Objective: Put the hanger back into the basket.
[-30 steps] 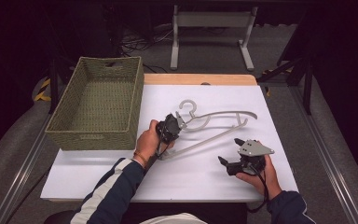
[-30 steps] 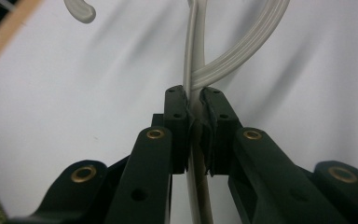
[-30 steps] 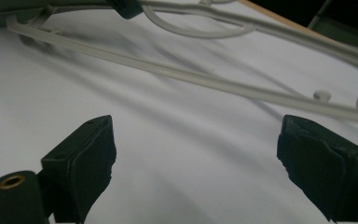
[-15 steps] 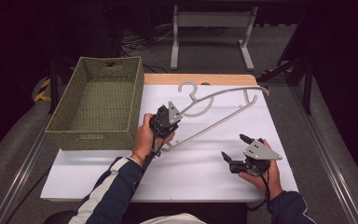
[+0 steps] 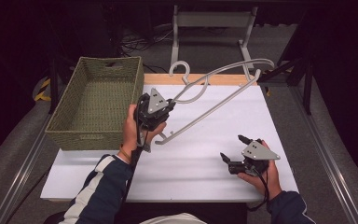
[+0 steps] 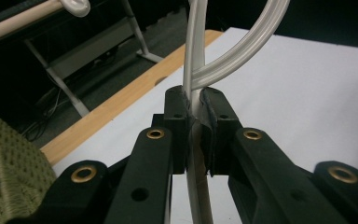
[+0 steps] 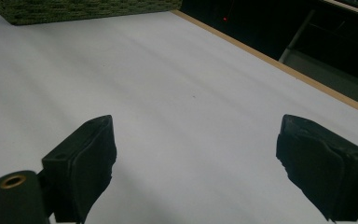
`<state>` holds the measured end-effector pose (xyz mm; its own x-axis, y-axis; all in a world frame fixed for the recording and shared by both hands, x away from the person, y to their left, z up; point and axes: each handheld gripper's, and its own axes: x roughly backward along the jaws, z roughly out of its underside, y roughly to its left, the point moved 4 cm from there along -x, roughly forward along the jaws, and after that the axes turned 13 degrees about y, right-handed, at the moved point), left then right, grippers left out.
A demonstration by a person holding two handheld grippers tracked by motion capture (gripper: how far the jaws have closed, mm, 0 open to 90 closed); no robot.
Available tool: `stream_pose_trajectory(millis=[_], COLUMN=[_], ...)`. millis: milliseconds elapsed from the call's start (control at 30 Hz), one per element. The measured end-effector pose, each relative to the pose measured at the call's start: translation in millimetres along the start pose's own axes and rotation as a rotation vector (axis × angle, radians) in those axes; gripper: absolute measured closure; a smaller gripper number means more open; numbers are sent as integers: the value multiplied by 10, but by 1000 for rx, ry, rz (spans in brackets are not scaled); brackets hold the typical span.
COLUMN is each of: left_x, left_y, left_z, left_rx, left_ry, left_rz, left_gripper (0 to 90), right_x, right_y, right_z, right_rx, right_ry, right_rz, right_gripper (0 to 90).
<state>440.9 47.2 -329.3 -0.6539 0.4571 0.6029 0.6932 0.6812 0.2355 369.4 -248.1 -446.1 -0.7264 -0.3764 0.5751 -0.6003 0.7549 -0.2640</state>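
Observation:
A pale plastic clothes hanger hangs tilted in the air over the white table top, its hook toward the back. My left gripper is shut on the hanger's left end, beside the basket. In the left gripper view the two black pads pinch the hanger's bar between them. My right gripper rests low at the table's front right, open, with nothing between its fingers.
A green woven basket stands at the table's left, empty as far as I can see. A wooden strip runs along the table's far edge. A metal stand rises behind the table. Dark floor surrounds it.
My left gripper has lifted the hanger off the table and carried it up and toward the back. The right gripper has stayed where it was.

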Motion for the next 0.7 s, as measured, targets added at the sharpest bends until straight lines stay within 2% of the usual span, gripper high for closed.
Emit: stream_pose_trajectory(millis=[133,267,400,433,700], left_x=[131,203,274,303,436], left_y=[104,218,300,324,550], left_z=[10,43,62,69,138], left_rx=[17,44,53,63,67], left_ry=[-6,15,29,33,89], left_rz=[-2,6,6,-1,-49], left_gripper=[820,820,820,820,820], right_x=[-9,-14,-24,-25,-28], right_y=[7,25,24,25,47], right_z=[-2,-2,2,5,-3], right_rx=[-1,2,3,2,7], right_ry=[4,8,12,12,13], right_rz=[-5,-10,-14,-13,-17], right_gripper=[123,123,123,123,123])
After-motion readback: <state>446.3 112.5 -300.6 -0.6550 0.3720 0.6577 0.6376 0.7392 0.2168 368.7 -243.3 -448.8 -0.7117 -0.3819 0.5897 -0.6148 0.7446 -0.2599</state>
